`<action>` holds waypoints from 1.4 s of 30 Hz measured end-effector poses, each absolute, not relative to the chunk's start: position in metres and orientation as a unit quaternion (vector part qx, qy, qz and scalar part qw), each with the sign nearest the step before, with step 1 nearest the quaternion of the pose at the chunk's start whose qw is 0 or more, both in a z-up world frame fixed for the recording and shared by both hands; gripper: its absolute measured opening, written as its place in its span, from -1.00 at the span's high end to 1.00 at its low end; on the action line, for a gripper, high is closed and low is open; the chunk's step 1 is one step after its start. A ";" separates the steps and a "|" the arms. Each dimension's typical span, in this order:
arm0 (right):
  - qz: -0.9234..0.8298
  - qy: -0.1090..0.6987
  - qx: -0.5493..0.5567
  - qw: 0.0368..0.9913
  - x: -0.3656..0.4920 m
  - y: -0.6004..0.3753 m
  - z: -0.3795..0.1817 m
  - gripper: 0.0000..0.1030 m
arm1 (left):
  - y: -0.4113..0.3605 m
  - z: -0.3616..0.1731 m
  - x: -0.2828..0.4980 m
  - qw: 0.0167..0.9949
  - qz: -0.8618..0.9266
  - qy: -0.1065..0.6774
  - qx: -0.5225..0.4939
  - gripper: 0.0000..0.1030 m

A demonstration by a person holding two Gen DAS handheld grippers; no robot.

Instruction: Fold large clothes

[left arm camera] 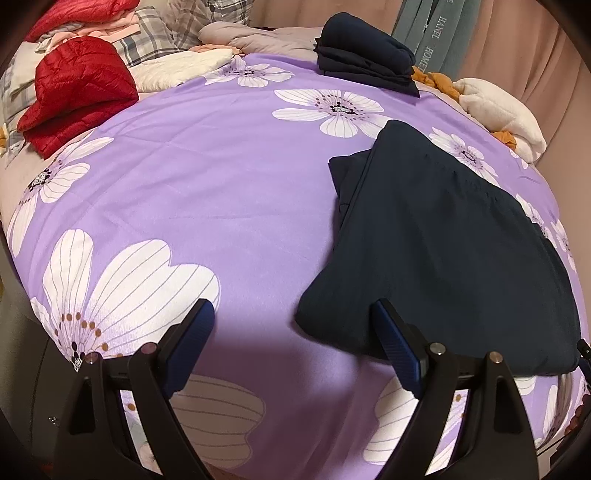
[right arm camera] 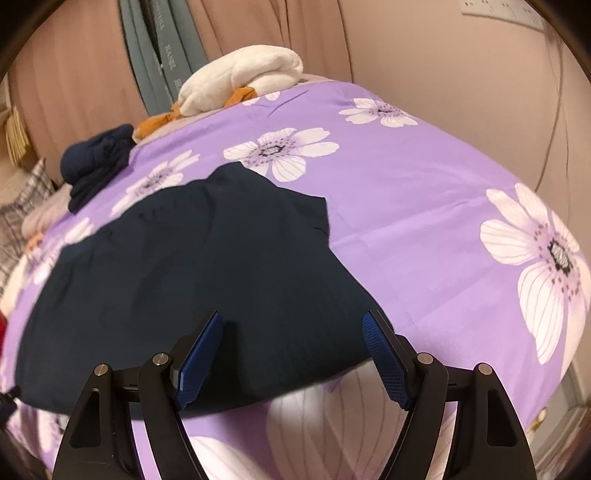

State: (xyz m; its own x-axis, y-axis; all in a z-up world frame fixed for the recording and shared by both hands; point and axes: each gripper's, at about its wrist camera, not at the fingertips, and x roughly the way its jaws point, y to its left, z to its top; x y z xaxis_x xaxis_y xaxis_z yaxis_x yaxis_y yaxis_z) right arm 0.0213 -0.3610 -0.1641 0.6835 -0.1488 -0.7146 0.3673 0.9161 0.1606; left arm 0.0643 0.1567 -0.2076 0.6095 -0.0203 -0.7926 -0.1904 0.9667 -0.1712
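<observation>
A dark navy garment (left arm camera: 439, 254) lies partly folded on the purple flowered bedspread (left arm camera: 207, 192), right of centre in the left wrist view. It fills the lower left of the right wrist view (right arm camera: 192, 266). My left gripper (left arm camera: 295, 314) is open and empty above the bedspread, its right finger beside the garment's near left corner. My right gripper (right arm camera: 291, 325) is open and empty, hovering over the garment's near edge.
A folded navy garment (left arm camera: 365, 55) lies at the far edge; it also shows in the right wrist view (right arm camera: 96, 158). A red puffer jacket (left arm camera: 74, 92) and plaid clothes (left arm camera: 155, 33) lie far left. A white fleece (right arm camera: 240, 77) and orange cloth (right arm camera: 155, 123) sit far right, near pink curtains (right arm camera: 424, 48).
</observation>
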 end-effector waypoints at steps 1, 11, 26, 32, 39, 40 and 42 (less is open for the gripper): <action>-0.145 0.373 0.143 0.905 0.021 -0.361 -0.165 -0.50 | 0.156 -0.208 0.063 0.889 0.049 0.439 -0.118 -0.70; -0.175 0.385 0.159 0.892 0.019 -0.377 -0.171 -0.50 | 0.150 -0.205 0.064 0.895 0.058 0.433 -0.091 -0.70; -0.177 0.384 0.202 0.884 0.009 -0.388 -0.178 -0.50 | 0.141 -0.204 0.064 0.900 0.070 0.426 -0.057 -0.70; -0.177 0.384 0.203 0.883 0.009 -0.390 -0.178 -0.50 | 0.140 -0.204 0.064 0.901 0.072 0.425 -0.051 -0.70; -0.177 0.384 0.203 0.883 0.009 -0.391 -0.178 -0.50 | 0.137 -0.204 0.063 0.902 0.074 0.423 -0.045 -0.70; -0.178 0.384 0.203 0.883 0.010 -0.391 -0.178 -0.50 | 0.137 -0.204 0.063 0.902 0.075 0.423 -0.044 -0.70; -0.179 0.384 0.203 0.883 0.009 -0.392 -0.179 -0.50 | 0.137 -0.204 0.063 0.902 0.075 0.423 -0.042 -0.70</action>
